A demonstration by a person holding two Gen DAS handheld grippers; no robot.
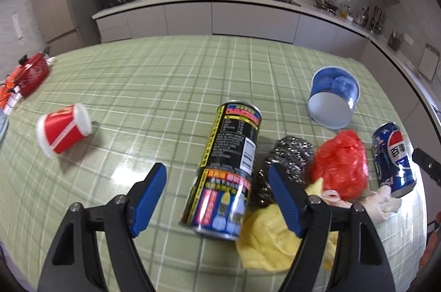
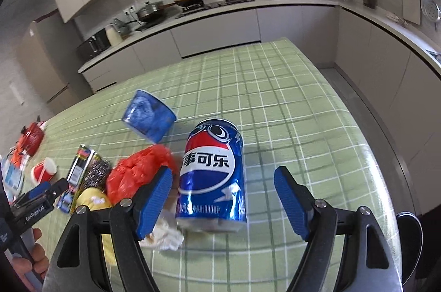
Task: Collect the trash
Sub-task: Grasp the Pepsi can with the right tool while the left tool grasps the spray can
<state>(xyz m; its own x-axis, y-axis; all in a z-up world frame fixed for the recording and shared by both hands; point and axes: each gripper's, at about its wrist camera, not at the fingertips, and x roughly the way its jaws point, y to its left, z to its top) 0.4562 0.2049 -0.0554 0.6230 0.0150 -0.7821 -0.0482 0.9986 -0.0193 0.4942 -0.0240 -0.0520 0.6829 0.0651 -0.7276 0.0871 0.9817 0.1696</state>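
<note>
The left gripper (image 1: 217, 179) has its jaws spread, with the tall black spray can (image 1: 226, 168) lying between the blue pads (image 1: 150, 198), neither pad pressing on it; the right gripper (image 2: 223, 181) likewise stands with jaws apart around the blue Pepsi can (image 2: 212, 173), which sits upright on the green checked tablecloth (image 2: 289, 113), with a gap visible on both sides of it.

Taking the Pepsi can as the landmark: just to its left lies a crumpled red plastic bag (image 2: 135, 173); left of that a steel wool scourer (image 2: 96, 170), touching the spray can (image 2: 80, 168); behind and left of the Pepsi can a blue paper bowl (image 2: 148, 118) is tipped on its side; at its base, on the near left, a crumpled white tissue (image 2: 165, 234) touches it; a yellow cloth (image 1: 270, 237) lies nearer still, under the scourer and bag.

Well to the left of the Pepsi can, beyond the spray can, a red paper cup (image 1: 63, 129) lies on its side; farther left, at the table's edge, sits a red pouch (image 1: 33, 74).

A hand (image 2: 35, 261) holding the left gripper shows at the lower left of the right wrist view.
</note>
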